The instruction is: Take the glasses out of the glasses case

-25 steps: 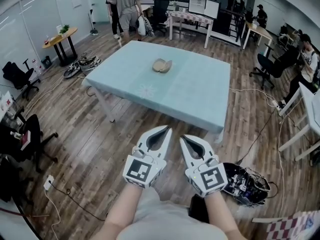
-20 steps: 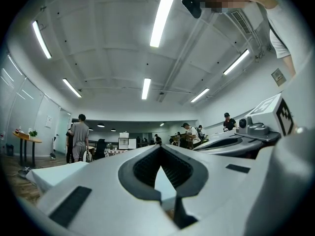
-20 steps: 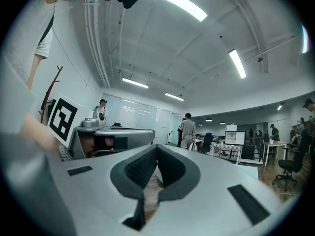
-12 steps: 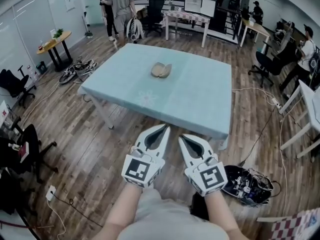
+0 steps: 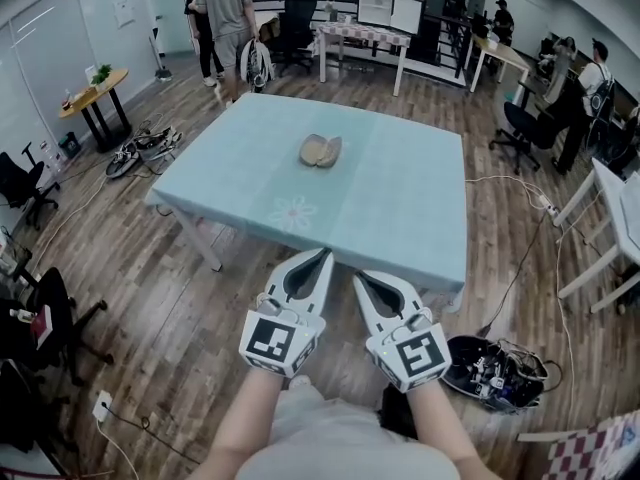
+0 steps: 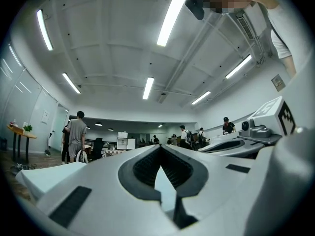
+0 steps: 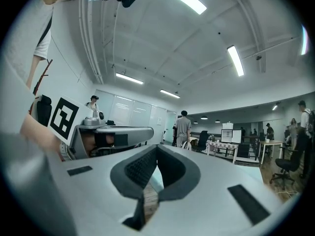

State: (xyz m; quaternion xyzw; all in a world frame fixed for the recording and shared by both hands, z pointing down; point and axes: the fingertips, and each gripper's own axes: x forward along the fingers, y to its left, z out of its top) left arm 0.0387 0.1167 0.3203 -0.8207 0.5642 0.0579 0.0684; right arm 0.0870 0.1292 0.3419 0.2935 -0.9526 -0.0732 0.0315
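Glasses case (image 5: 321,151): tan oval clamshell, apparently open, mid-worktop.
Worktop (image 5: 400,203): pale-blue cloth, flower print.
Left gripper (image 5: 322,256): white, jaws closed, empty.
Right gripper (image 5: 358,277): closed, empty.

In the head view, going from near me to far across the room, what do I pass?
The left gripper and right gripper, side by side and shut → blue table → flower print → glasses case → desk with monitors.
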